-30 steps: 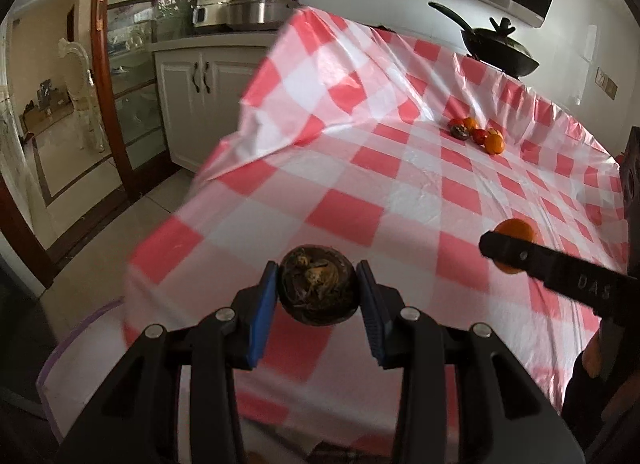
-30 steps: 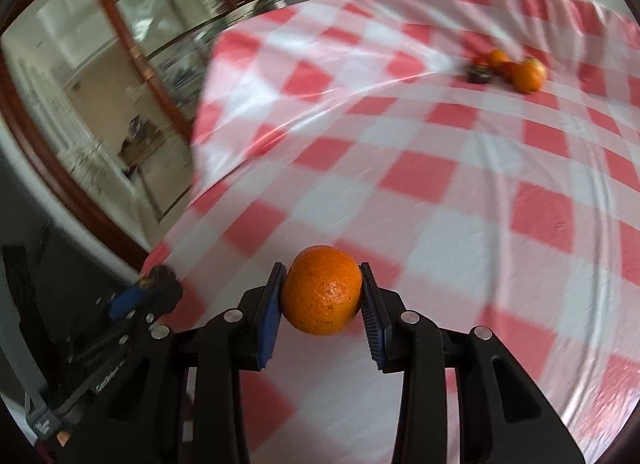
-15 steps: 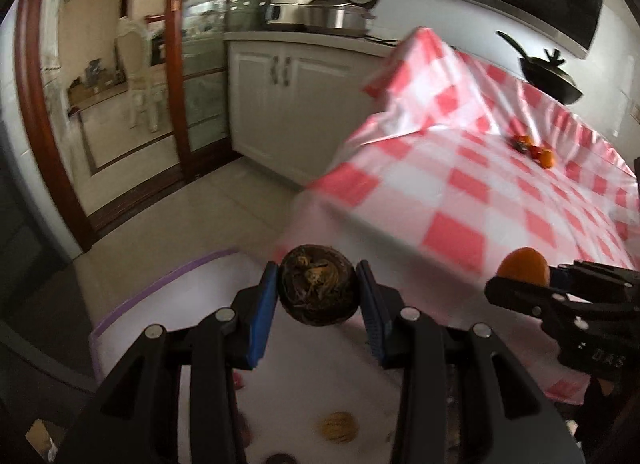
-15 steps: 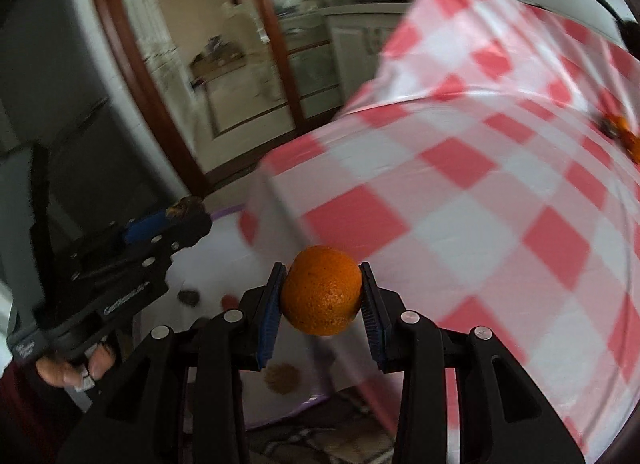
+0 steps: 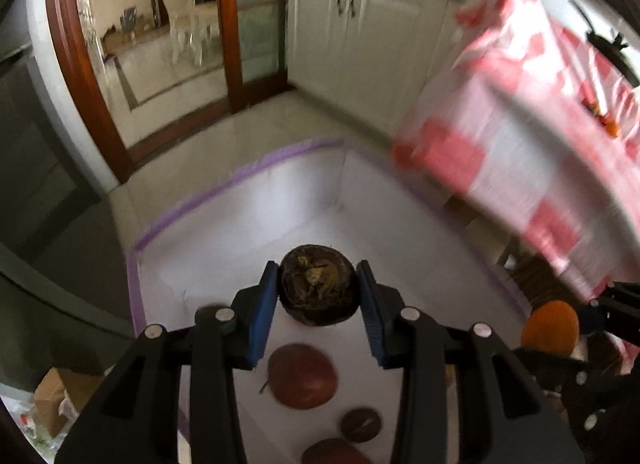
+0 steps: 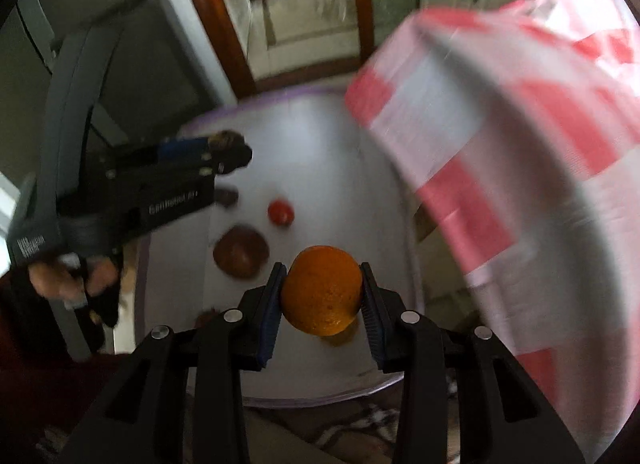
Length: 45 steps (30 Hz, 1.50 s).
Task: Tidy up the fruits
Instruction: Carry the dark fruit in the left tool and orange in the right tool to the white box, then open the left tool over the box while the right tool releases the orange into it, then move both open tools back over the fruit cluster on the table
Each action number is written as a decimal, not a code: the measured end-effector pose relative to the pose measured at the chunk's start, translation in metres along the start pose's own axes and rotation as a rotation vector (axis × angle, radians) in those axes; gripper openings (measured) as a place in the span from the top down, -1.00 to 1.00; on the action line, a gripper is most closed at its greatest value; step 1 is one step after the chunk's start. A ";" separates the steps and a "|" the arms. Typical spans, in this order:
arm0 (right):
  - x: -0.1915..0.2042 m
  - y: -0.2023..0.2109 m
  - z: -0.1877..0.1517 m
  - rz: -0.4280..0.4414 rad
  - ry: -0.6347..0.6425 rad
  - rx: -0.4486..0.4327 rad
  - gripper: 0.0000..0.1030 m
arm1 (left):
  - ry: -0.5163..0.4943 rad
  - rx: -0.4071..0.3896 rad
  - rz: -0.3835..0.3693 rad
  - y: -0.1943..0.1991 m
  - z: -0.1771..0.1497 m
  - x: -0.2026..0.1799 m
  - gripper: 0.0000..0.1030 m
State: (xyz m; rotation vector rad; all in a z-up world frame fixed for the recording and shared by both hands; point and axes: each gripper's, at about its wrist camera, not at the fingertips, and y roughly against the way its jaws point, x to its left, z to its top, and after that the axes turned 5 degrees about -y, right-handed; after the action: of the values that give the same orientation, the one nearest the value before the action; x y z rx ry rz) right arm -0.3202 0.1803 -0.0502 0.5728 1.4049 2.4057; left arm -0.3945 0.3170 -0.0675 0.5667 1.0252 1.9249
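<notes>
My left gripper (image 5: 318, 294) is shut on a dark brown wrinkled fruit (image 5: 317, 290), held above a white bin with a purple rim (image 5: 224, 184) on the floor. Below it in the bin lie a reddish-brown fruit (image 5: 302, 376) and a small dark fruit (image 5: 361, 419). My right gripper (image 6: 322, 292) is shut on an orange (image 6: 322, 290) over the same bin (image 6: 328, 136). There a brown fruit (image 6: 240, 252) and a small red fruit (image 6: 280, 212) lie on its floor. The left gripper (image 6: 224, 152) shows at the left of the right wrist view, and the orange (image 5: 550, 328) shows at the right of the left wrist view.
The table with its red-and-white checked cloth (image 5: 520, 136) hangs over the bin on the right, with several fruits (image 5: 604, 118) far off on top. White cabinets (image 5: 360, 28) and a wood-framed glass door (image 5: 160, 56) stand beyond. A cardboard box (image 5: 52, 400) lies at lower left.
Both grippers have swung off the tabletop and down to the left, now over the white bin on the floor. Each still holds its fruit.
</notes>
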 end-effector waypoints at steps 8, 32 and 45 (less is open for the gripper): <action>0.035 -0.055 -0.018 -0.045 0.177 0.169 0.28 | 0.011 0.141 0.026 -0.039 -0.021 0.012 0.23; 0.049 -0.038 -0.029 -0.036 0.297 0.119 -0.39 | 0.034 0.071 0.138 -0.032 -0.008 0.007 -0.82; 0.037 0.031 -0.010 0.022 0.237 -0.126 -0.53 | -0.046 -0.064 0.307 0.012 0.034 -0.014 -0.84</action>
State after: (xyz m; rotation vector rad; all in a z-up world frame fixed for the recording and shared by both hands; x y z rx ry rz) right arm -0.3586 0.1744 -0.0206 0.2812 1.3263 2.6274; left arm -0.3684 0.3162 -0.0381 0.7638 0.8828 2.1924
